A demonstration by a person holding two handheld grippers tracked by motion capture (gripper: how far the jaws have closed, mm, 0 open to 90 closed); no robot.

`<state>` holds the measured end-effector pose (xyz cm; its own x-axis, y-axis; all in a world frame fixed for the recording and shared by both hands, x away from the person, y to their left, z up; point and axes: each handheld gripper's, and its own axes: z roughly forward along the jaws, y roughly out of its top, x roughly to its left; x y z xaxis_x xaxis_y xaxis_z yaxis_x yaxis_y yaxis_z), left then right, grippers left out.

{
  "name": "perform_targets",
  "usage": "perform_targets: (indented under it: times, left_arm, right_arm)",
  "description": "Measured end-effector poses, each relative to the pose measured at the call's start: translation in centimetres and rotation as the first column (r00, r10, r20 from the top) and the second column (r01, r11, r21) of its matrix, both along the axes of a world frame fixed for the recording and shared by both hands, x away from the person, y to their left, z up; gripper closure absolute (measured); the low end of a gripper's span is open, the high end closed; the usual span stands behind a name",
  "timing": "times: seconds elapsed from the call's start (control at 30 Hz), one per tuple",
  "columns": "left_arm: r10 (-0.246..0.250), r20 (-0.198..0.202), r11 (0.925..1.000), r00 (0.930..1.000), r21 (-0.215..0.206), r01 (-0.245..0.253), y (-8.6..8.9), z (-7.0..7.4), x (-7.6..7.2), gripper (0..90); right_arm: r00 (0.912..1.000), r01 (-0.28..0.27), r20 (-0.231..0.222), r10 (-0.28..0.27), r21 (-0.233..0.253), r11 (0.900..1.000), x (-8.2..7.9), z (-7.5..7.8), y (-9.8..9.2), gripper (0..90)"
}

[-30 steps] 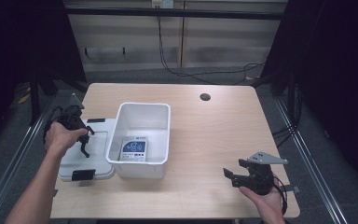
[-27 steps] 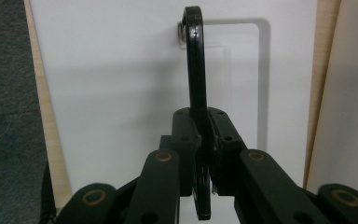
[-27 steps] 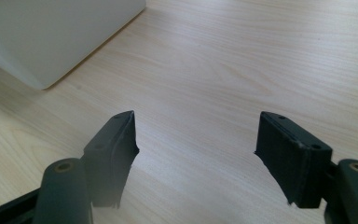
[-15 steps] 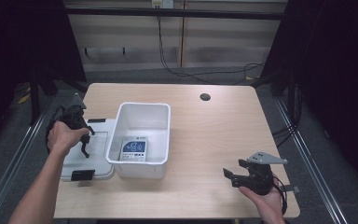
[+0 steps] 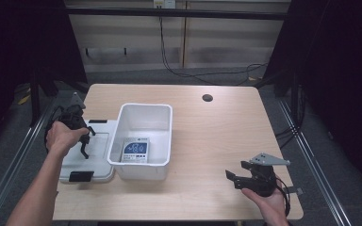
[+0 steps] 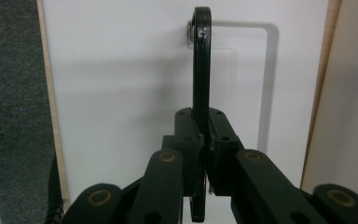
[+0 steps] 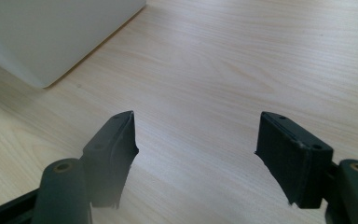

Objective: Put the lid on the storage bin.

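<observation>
Left tool [image 5: 86, 141]: jaws pinched tight on a thin black clip [image 6: 201, 60], a flat curved strip with a rounded top end and a small metal rivet near it; seen edge-on in left tool view.
Clip place: held over the lid, at bench's left edge, just beside the bin.
Lid [image 5: 82, 165]: white smooth plastic, flat, rounded corners, shallow raised rectangular panel; black latch [image 5: 80, 176] at near edge, another at far edge.
Bin [image 5: 167, 123]: white plastic, rectangular, rounded rim, open top; printed blue-white card [image 5: 136, 149] lay flat inside on its floor.
Right tool [image 5: 238, 178]: jaws wide apart, holding nothing, low over bare wood at bench's near right; blocky matte black pads [image 7: 116, 140].
Bench [image 5: 226, 132]: pale wood grain, rounded corners, dark round hole [image 5: 207, 98] near far edge.
</observation>
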<state>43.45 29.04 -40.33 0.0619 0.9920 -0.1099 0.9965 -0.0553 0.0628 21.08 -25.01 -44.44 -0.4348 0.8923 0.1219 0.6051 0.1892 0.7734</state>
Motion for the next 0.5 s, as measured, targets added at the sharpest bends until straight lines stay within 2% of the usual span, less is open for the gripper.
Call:
perform_targets:
  times: [0.27, 0.3, 0.37, 0.4, 0.5]
  left_arm:
    - [-0.022, 0.006, 0.9996, 0.9997, -0.019, 0.022, 0.2, 1.1, -0.3, 84.9]
    - [-0.017, 0.013, 0.9998, 0.9998, -0.014, 0.017, 0.1, 1.2, -0.4, 84.9]
    - [-0.031, -0.001, 0.9995, 0.9995, -0.003, 0.031, 0.2, 1.4, -0.5, 85.0]
    - [-0.025, 0.009, 0.9997, 0.9997, 0.006, 0.025, 0.1, 1.5, -0.5, 85.0]
    - [-0.027, 0.008, 0.9996, 0.9996, 0.004, 0.027, 0.3, 1.9, -0.6, 85.0]
  right_arm:
    - [1.0000, -0.004, -0.002, 0.004, 0.000, 1.000, 0.0, 0.0, 0.1, 27.1]
    - [1.0000, -0.003, -0.004, 0.003, 0.000, 1.000, 0.0, 0.0, 0.1, 27.0]
    - [1.0000, 0.000, -0.006, 0.000, 0.002, 1.000, 0.0, 0.0, 0.1, 26.9]
    - [1.0000, 0.000, -0.006, 0.001, 0.002, 1.000, 0.0, 0.0, 0.1, 26.9]
    - [1.0000, -0.002, -0.003, 0.002, 0.000, 1.000, 0.0, 0.0, 0.1, 26.7]
